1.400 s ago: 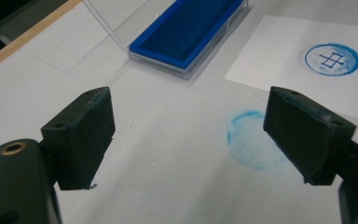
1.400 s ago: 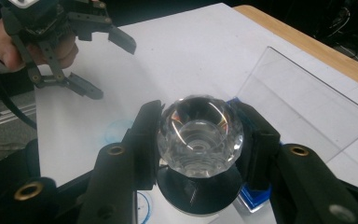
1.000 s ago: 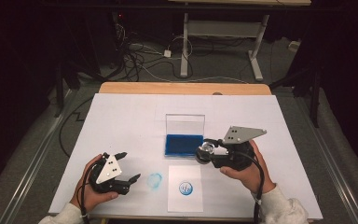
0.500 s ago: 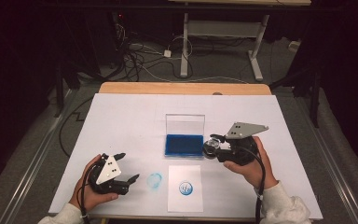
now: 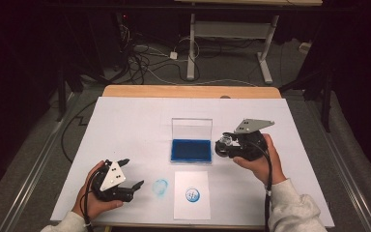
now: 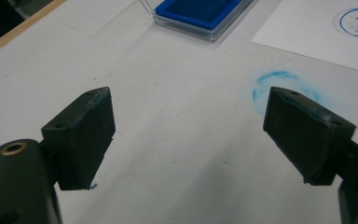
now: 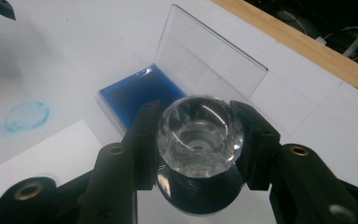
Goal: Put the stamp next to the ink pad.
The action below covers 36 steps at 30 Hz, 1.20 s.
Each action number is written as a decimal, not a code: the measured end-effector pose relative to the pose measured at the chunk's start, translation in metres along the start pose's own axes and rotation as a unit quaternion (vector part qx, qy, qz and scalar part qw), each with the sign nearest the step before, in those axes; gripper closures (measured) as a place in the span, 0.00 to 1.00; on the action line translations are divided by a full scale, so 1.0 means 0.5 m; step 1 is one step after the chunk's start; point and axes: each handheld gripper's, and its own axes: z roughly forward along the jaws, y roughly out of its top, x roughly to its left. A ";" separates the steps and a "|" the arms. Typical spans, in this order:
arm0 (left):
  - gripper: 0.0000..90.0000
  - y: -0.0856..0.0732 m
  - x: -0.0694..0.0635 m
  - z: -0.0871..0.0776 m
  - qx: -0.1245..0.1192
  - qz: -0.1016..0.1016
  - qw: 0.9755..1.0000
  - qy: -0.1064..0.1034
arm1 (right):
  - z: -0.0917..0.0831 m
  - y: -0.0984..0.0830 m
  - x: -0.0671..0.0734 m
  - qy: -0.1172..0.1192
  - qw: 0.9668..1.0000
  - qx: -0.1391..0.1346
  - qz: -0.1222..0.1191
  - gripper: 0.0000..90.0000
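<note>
My right gripper is shut on a stamp with a clear faceted knob, held just right of the blue ink pad. In the right gripper view the knob sits clamped between the two jaws, with the stamp's dark base below it. The ink pad lies in a clear case with its lid standing upright. My left gripper rests open at the front left with nothing between its jaws, beside a blue ink smudge. In the left gripper view that smudge peeks out past one jaw.
A white paper sheet bearing a round blue stamp print lies in front of the ink pad. A white cover spreads over the table, whose wooden edge runs along the far side. Cables and desk legs stand on the floor beyond.
My right gripper has carried the stamp rightwards, away from the ink pad's right edge. The left hand has kept still.
</note>
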 end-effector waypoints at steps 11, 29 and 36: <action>0.18 0.000 -0.002 0.003 0.004 0.003 1.000 -0.003 | 0.046 -0.001 -0.028 -0.011 0.999 0.032 0.014 0.63; 0.18 -0.001 -0.002 0.007 0.006 0.001 1.000 -0.008 | 0.102 -0.035 -0.056 -0.025 0.996 0.063 0.053 0.63; 0.18 0.000 -0.002 0.007 0.004 -0.001 1.000 -0.008 | 0.114 -0.051 -0.050 -0.024 0.995 0.073 0.057 0.63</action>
